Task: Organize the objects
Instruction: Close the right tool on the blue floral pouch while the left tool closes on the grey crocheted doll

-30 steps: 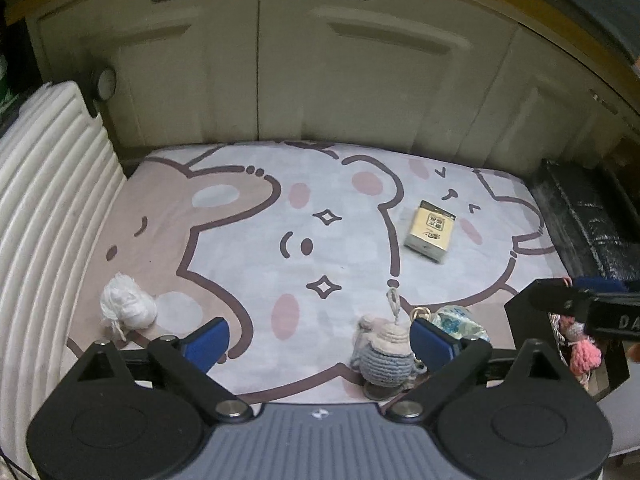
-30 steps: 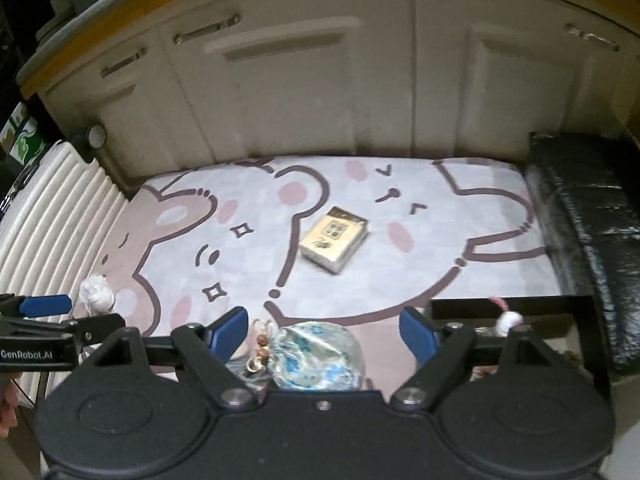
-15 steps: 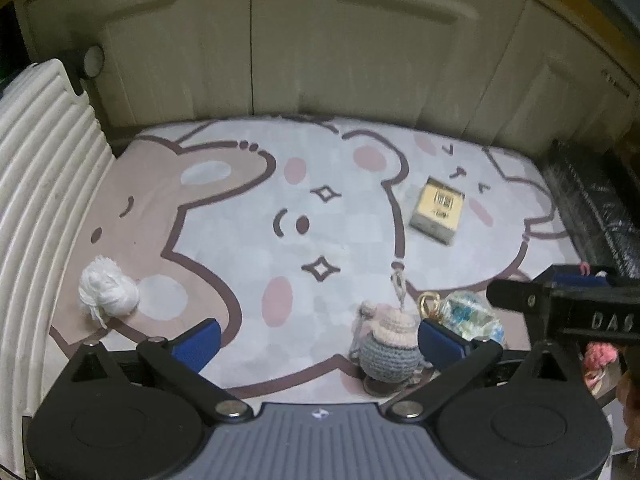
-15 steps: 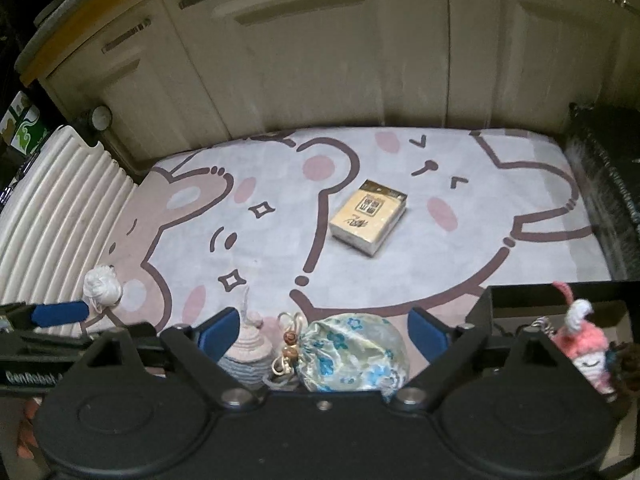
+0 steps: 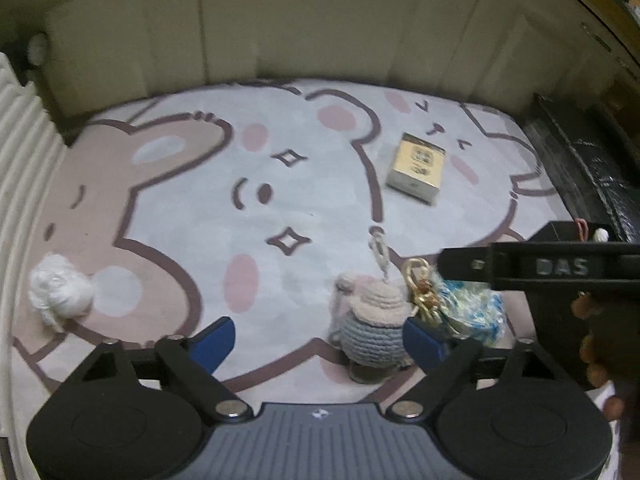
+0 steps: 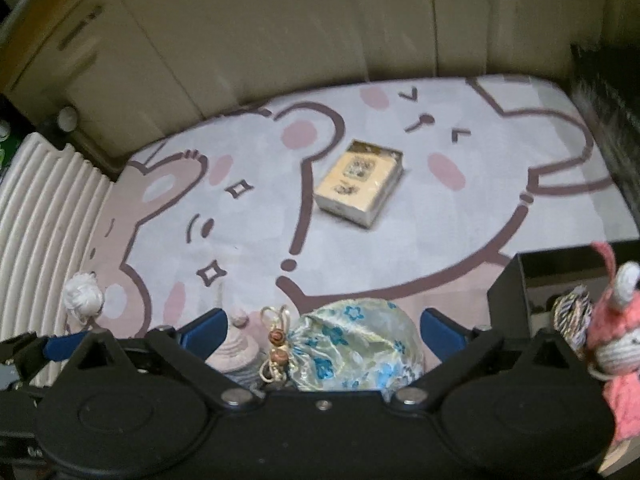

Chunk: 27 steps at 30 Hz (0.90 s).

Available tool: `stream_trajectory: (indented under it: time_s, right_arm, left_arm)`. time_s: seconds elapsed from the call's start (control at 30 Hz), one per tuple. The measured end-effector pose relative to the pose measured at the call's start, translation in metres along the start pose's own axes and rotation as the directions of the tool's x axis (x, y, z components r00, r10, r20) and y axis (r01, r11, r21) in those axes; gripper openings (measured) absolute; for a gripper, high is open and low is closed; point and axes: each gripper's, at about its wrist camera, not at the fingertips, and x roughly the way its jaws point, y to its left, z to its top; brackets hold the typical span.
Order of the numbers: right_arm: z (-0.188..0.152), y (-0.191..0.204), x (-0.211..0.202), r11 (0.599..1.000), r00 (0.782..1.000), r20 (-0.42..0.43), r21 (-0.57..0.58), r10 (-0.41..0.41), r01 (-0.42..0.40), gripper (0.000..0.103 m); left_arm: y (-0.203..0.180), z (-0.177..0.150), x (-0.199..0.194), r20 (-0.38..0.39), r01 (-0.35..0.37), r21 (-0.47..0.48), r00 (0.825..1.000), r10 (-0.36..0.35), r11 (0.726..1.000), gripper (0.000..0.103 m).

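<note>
Cartoon mat (image 5: 192, 208) is carrying your clutter. Your left gripper (image 5: 318, 334), jaws closing but still empty, is framing the crochet charm (image 5: 374, 330) at five o'clock; your right gripper (image 6: 322, 330), jaws widening, is straddling the pouch (image 6: 356, 340) for pickup.

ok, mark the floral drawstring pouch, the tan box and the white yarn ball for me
floral drawstring pouch (image 6: 356, 344): right wrist view, middle of the fabric body.
tan box (image 6: 358, 180): right wrist view, top face.
white yarn ball (image 5: 60, 290): left wrist view, centre of the ball.
</note>
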Motion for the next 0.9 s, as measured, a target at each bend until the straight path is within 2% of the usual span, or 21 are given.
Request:
stream_trajectory:
  time_s: [0.07, 0.3, 0.43, 0.7, 0.9]
  right_arm:
    - [-0.001, -0.002, 0.008, 1.000, 1.000, -0.021, 0.025, 0.002, -0.001, 0.103]
    - [-0.002, -0.004, 0.036, 0.995, 0.995, -0.090, 0.080, -0.047, 0.055, 0.103]
    - [-0.003, -0.005, 0.051, 0.992, 0.987, -0.130, 0.071, -0.096, 0.106, 0.103]
    - [-0.003, -0.007, 0.066, 0.990, 0.979, -0.168, 0.061, -0.114, 0.126, 0.103]
    - [-0.004, 0.001, 0.071, 0.988, 0.971, -0.186, -0.004, -0.150, 0.152, 0.103]
  left_arm:
    - [-0.003, 0.001, 0.005, -0.008, 0.019, 0.017, 1.000, -0.019, 1.000, 0.081]
    - [-0.010, 0.000, 0.021, -0.039, 0.061, 0.051, 0.998, -0.059, 0.997, 0.080]
    - [-0.013, 0.001, 0.032, -0.053, 0.066, 0.074, 0.997, -0.063, 0.995, 0.080]
    - [-0.016, 0.002, 0.046, -0.064, 0.068, 0.100, 0.996, -0.062, 0.993, 0.084]
    - [-0.020, 0.003, 0.057, -0.088, 0.076, 0.105, 0.994, -0.067, 0.992, 0.086]
